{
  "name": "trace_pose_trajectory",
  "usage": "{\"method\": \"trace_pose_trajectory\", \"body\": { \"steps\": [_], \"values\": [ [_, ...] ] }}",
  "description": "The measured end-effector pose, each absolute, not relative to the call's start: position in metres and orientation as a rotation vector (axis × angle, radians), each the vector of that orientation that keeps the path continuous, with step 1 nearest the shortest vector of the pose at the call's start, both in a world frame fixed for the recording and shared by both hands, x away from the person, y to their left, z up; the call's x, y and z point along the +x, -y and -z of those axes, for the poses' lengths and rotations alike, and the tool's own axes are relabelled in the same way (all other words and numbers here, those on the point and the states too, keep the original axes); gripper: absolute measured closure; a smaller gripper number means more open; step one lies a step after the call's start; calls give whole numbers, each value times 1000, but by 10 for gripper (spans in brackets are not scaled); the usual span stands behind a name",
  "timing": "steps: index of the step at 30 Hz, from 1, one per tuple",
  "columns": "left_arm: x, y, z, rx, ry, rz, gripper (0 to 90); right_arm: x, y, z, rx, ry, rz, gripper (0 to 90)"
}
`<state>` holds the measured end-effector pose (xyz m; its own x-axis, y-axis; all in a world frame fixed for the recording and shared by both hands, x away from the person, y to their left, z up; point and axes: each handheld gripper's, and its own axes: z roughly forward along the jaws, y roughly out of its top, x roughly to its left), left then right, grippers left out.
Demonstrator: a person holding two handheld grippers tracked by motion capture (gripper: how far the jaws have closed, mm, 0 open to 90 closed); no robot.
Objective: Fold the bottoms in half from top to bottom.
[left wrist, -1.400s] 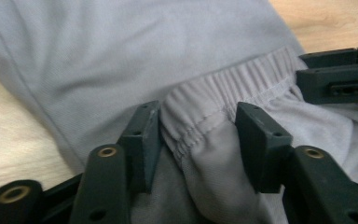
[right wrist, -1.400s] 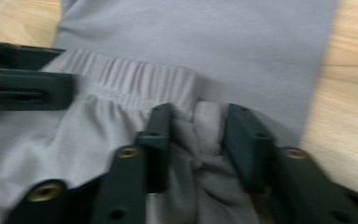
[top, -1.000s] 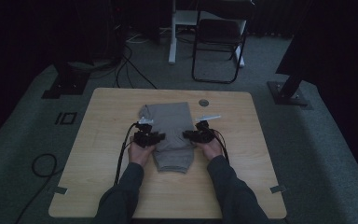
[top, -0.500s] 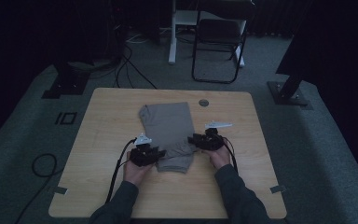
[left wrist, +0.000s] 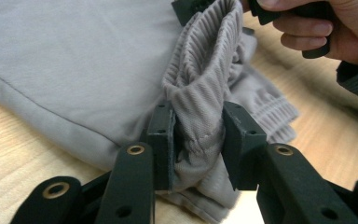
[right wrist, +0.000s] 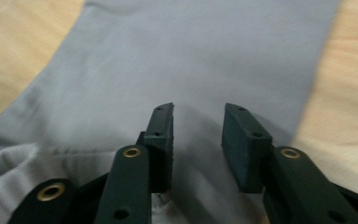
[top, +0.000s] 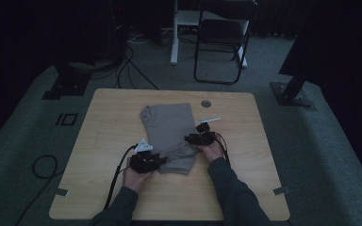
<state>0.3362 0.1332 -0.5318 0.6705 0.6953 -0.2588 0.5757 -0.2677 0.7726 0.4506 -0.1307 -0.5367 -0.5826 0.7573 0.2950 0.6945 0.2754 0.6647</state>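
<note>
While the left hand-held gripper [left wrist: 198, 140] clamps the grey garment's [top: 167, 127] ribbed waistband [left wrist: 205, 88], the counter [top: 103, 141] bears the rest. Jaws of the right hand-held gripper [right wrist: 198, 140] stand apart (nothing between them); they hover over smooth cloth.

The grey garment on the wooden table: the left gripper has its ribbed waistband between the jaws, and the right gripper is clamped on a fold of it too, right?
Not quite. The right gripper isn't clamped on anything: the right gripper view shows its jaws apart with nothing between them, above the flat grey garment. They have just been closing slightly. The left gripper does have the ribbed waistband between its jaws, on the wooden table.
</note>
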Motion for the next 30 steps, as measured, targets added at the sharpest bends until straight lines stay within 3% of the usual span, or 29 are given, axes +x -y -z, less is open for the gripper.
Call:
{"method": "trace_pose_trajectory", "body": {
  "steps": [13,19,22,27,30],
  "values": [
    [310,-139,508,1918,-878,-134,570,395,140,532,1248,-2628,-1342,657],
    [326,-141,511,1927,-981,-196,565,373,134,534,1183,-2679,-1315,658],
    [333,-134,521,1972,-1022,-166,566,366,133,534,1145,-2715,-1328,657],
    [329,-124,535,2052,-1019,-96,566,365,137,531,1093,-2714,-1324,591],
    [329,-126,531,2037,-995,-118,565,371,141,531,1129,-2627,-1279,544]
  ]
}}
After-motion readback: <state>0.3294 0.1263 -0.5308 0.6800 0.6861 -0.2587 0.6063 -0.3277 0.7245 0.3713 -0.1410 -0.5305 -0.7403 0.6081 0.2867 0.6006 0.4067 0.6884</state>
